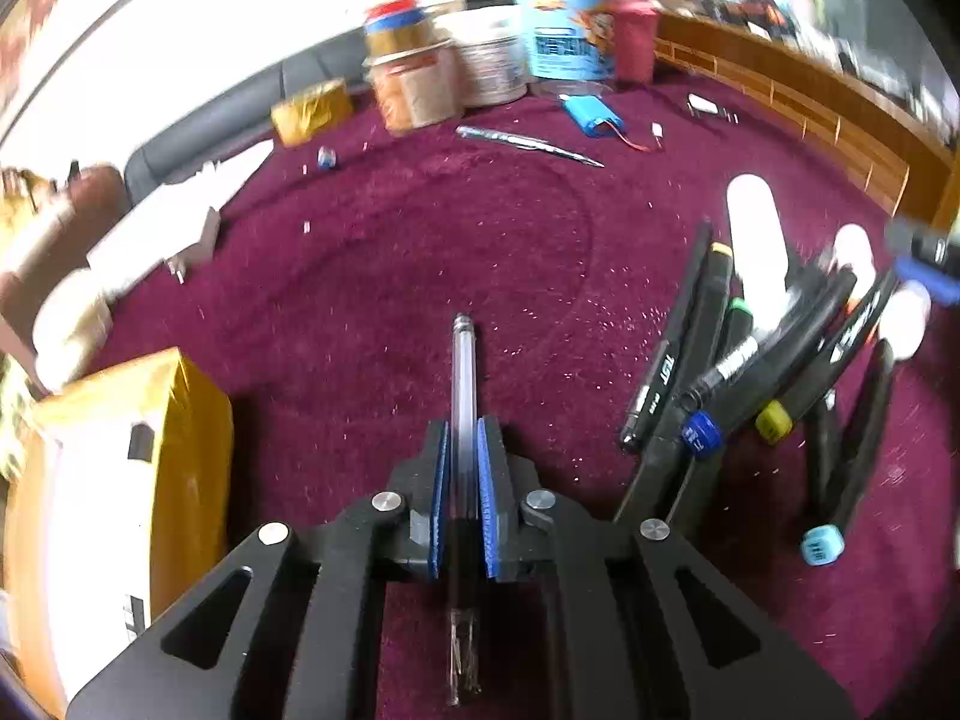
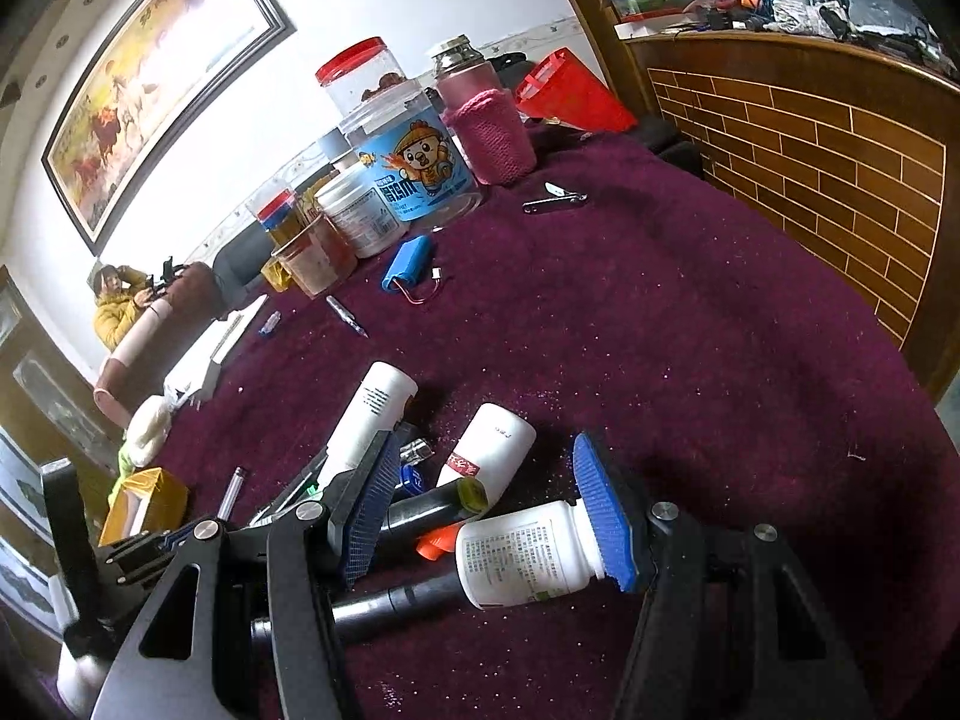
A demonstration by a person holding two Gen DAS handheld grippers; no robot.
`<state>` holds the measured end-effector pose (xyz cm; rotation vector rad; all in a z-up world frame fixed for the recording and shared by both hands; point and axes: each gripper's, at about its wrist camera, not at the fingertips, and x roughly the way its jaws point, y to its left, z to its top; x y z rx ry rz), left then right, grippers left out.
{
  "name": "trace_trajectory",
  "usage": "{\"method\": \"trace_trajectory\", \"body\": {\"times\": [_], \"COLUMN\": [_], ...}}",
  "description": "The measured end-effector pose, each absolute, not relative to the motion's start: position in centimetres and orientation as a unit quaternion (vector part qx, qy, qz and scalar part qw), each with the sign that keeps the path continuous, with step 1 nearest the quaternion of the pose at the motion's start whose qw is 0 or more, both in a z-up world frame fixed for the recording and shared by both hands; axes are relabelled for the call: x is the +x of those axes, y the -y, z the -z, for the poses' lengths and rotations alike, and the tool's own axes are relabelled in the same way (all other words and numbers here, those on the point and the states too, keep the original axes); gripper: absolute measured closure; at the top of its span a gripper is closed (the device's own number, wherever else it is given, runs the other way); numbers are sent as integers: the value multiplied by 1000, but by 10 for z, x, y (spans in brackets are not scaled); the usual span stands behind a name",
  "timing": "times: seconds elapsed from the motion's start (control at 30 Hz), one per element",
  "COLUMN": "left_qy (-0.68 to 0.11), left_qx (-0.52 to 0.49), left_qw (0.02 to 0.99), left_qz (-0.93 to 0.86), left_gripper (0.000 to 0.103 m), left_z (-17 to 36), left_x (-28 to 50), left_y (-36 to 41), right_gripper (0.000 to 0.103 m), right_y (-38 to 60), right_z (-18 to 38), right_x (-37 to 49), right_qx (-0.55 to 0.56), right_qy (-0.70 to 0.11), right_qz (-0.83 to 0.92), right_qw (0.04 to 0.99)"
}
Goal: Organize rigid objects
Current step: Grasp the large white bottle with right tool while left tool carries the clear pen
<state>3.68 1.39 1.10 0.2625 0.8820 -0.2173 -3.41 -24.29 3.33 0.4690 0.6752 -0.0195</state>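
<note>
My left gripper (image 1: 462, 438) is shut on a clear plastic pen (image 1: 463, 372) that points forward over the maroon tablecloth (image 1: 390, 252). A pile of black markers (image 1: 720, 372) and white bottles (image 1: 757, 234) lies to its right. My right gripper (image 2: 486, 468) is open over that pile, its blue pads either side of a lying white bottle (image 2: 528, 552), black markers (image 2: 420, 510) and two more white bottles (image 2: 372, 408). The left gripper with the pen (image 2: 231, 492) shows at the lower left of the right wrist view.
Jars and tubs (image 1: 540, 42) stand at the far edge, with a blue battery pack (image 1: 591, 114) and a metal pen (image 1: 528, 144) before them. A yellow box (image 1: 120, 480) sits at the left. A wooden brick-pattern panel (image 2: 840, 180) borders the right. Nail clippers (image 2: 555, 201) lie near the pink flask (image 2: 486, 120).
</note>
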Motion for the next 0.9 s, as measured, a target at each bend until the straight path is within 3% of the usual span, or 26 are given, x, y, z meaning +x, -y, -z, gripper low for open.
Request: {"method": "trace_trajectory", "body": {"times": [0.1,0.2,0.43,0.67,0.83,0.87,0.9], "left_qy": [-414,-429,-383,-346,-353,-357,-359], "left_qx": [160,74,-45,-111,-136,-143,-150], "left_qw": [890,889,901,900,894,892,890], "left_qz": [101,140,200,240,239,238,236], "left_gripper": [97,97,97,97,97,97,97], "left_z": [-10,-21,-58,-86,-78,-76,-75], "left_x": [33,33,-14,-52,-57,-57,-58], "left_y": [-2,-21,-63,-94,-107,-111,-115], "right_gripper": [48,48,48,48,41,42,50], "right_y": [246,254,264,242,223,223,224], "right_z": [-33,-33,-34,-34,-26,-23,-21], "right_x": [-36,-41,-46,-52,-30,-28,-27], "right_qx": [238,256,276,190,105,101,100], "right_qy": [-324,-316,-327,-383,-419,-422,-426], "right_qz": [8,18,28,27,46,50,51], "right_qw": [916,914,903,903,901,900,898]}}
